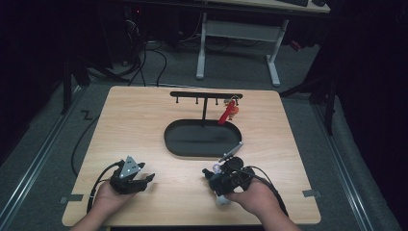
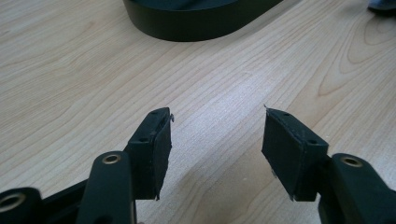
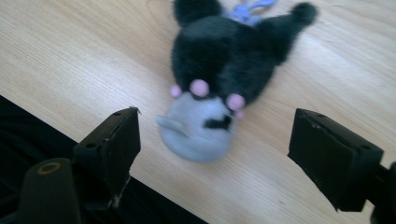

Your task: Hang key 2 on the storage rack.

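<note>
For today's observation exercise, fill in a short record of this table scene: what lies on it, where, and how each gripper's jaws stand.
surface: light wooden table
tray: black oval tray, mid-table
rack: black T-shaped hook rack, rising from the tray
hanging item: red keychain on a right-hand hook
toy: black and grey plush toy with pink dots, lying on the table near its front edge
left gripper: jaws open, nothing between them
right gripper: jaws open, apart from the toy, which lies just ahead of them
</note>
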`<state>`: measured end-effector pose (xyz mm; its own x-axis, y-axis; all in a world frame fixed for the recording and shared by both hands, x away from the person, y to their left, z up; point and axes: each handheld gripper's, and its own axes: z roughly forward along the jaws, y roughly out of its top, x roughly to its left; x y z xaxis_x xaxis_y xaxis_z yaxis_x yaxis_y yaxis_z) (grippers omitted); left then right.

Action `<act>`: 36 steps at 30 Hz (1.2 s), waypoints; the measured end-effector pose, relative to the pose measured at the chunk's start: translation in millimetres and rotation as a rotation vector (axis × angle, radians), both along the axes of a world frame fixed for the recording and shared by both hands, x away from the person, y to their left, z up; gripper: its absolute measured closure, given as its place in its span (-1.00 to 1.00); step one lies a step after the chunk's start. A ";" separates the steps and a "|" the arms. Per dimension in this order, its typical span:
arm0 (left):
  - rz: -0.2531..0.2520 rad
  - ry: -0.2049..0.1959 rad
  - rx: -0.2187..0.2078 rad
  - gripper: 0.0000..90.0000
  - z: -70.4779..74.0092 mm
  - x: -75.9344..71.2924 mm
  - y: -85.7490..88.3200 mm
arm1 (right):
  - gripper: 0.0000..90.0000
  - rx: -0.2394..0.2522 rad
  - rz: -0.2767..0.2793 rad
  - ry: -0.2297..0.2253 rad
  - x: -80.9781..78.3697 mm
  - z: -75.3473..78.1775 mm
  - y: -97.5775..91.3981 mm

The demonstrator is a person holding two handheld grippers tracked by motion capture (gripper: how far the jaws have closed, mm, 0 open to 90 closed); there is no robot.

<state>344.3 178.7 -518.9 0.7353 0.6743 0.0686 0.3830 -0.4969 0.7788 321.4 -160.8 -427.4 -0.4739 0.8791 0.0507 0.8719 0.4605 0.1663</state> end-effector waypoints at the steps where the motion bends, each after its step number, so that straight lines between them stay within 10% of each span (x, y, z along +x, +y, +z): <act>1: -0.003 0.002 0.002 -0.06 0.2 -0.2 -0.2 | -0.65 -0.006 0.006 0.009 0.9 -3.9 3.1; 13: -0.015 0.003 0.013 -0.05 -0.2 -0.4 -0.1 | -0.35 -0.005 -0.036 0.085 11.3 -49.1 2.8; 36: -0.024 0.005 0.018 -0.06 -1.3 -0.7 -1.0 | 0.09 -0.055 0.048 0.040 15.7 -31.9 -11.3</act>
